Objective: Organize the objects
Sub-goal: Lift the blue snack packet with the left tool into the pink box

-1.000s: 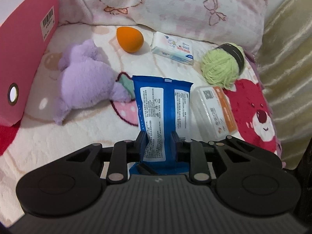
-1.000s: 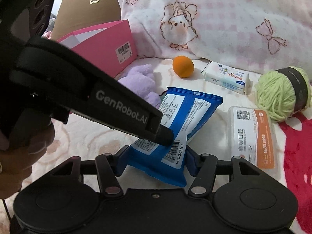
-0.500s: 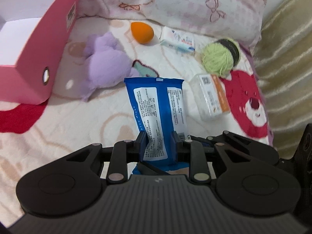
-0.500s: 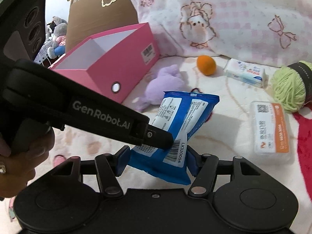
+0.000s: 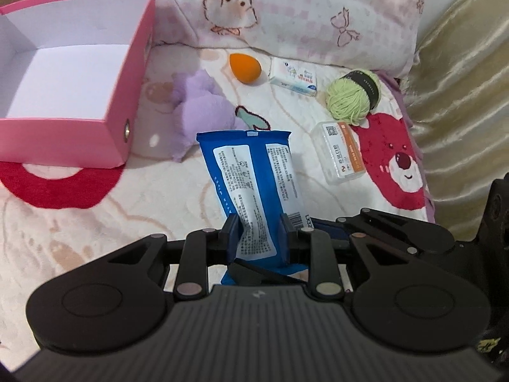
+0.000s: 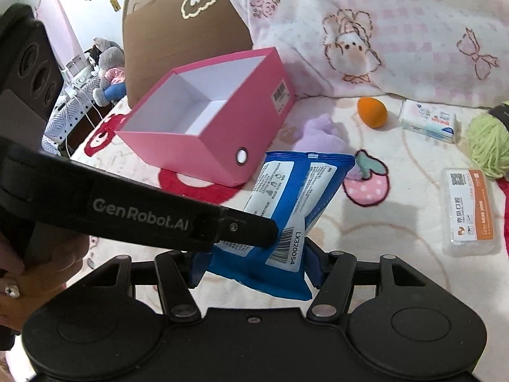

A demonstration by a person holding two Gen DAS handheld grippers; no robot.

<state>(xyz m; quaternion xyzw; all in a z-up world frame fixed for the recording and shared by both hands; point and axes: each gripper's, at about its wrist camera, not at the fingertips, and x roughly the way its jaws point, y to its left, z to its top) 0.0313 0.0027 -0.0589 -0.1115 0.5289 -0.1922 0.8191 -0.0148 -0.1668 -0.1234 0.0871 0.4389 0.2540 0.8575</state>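
Higher off the blanket [image 5: 95, 210] now, we are lifting the blue packet [image 5: 254, 175], left gripper [image 5: 258, 235] and right gripper [image 6: 254, 265] both clenching it beside the pink box [image 6: 222, 133].

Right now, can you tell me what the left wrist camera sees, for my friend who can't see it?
The left claw is shut on a blue packet, holding it above a cartoon-print blanket. An open, empty pink box sits to the left. Beyond the packet lie a purple plush toy, an orange sponge, a green yarn ball and two small packs.
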